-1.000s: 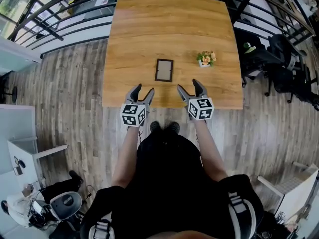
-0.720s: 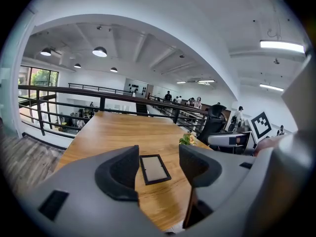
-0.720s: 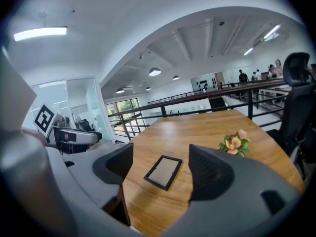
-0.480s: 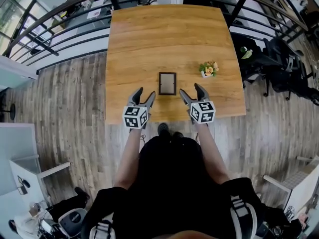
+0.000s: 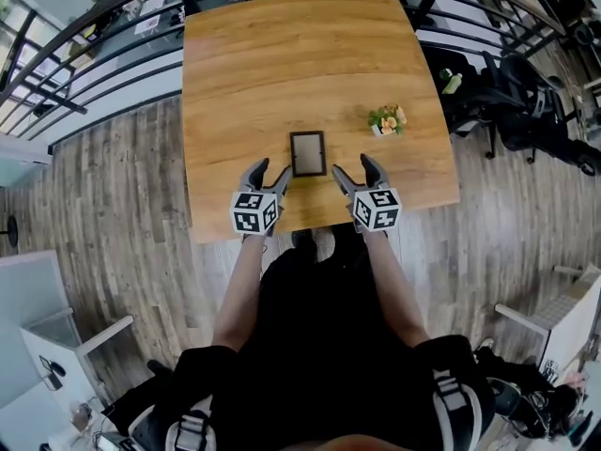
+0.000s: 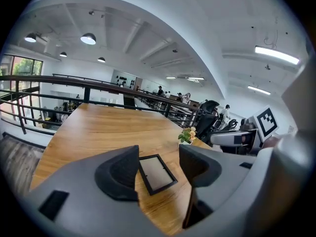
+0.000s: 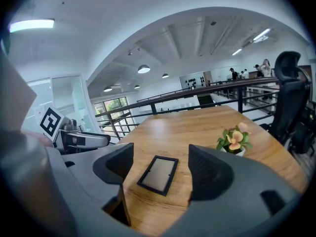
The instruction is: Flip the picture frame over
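Approach step: picture frame [image 5: 308, 153] flat on table [image 5: 282, 64], untouched. Left tool [image 5: 270, 169] at its 7 o'clock, right tool [image 5: 353, 165] at 5, both spread, empty. Next, likely: pinch an edge, lift, turn over

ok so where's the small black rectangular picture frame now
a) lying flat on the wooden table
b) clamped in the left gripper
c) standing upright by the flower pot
A: the black picture frame lies flat on the wooden table; left gripper and right gripper are open, not gripping it.

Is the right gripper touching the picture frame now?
Apart. The right gripper view shows the picture frame seen between the open jaws of the right gripper, a gap on each side.
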{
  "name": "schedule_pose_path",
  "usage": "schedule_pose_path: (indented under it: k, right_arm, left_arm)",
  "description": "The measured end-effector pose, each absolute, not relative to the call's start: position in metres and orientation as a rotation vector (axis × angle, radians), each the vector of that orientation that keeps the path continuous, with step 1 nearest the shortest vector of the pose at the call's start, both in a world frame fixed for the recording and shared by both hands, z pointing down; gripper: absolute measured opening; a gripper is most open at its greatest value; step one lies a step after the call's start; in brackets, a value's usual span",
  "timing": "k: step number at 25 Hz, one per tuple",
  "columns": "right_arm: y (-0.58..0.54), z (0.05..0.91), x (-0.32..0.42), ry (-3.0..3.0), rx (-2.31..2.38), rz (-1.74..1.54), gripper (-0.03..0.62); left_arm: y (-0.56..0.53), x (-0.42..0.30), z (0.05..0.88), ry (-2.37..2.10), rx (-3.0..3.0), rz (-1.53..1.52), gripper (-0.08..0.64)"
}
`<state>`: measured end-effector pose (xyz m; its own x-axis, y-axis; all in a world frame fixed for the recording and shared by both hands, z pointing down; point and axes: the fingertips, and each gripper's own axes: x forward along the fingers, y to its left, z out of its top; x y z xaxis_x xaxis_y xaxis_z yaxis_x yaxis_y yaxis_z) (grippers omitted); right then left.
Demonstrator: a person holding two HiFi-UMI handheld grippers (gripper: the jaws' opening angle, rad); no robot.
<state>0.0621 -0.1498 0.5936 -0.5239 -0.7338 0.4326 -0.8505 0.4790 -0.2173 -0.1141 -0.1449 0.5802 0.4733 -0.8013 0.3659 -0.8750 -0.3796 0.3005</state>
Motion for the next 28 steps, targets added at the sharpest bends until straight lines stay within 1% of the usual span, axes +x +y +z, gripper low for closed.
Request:
schedule_pose_path:
  k: [16,21,28]
  right_arm:
    - [-0.163,0.635,0.060,-2.407,1.285,0.672,0.339]
    - [-0.166,0.649,0.063,-2.397,1.267,0.719,0.334]
    - [-0.179,0.652,0.062,-2.411,1.247,0.754,0.327]
  left_arm:
    - [-0.149,-0.107,0.648,-1.354,2.160,0.348,0.272]
    - [-0.155,-0.099,0.671,-1.330,2.102,0.344,0.272]
    - [-0.158,-0.089,0.705,-1.331,2.019,0.377,0.272]
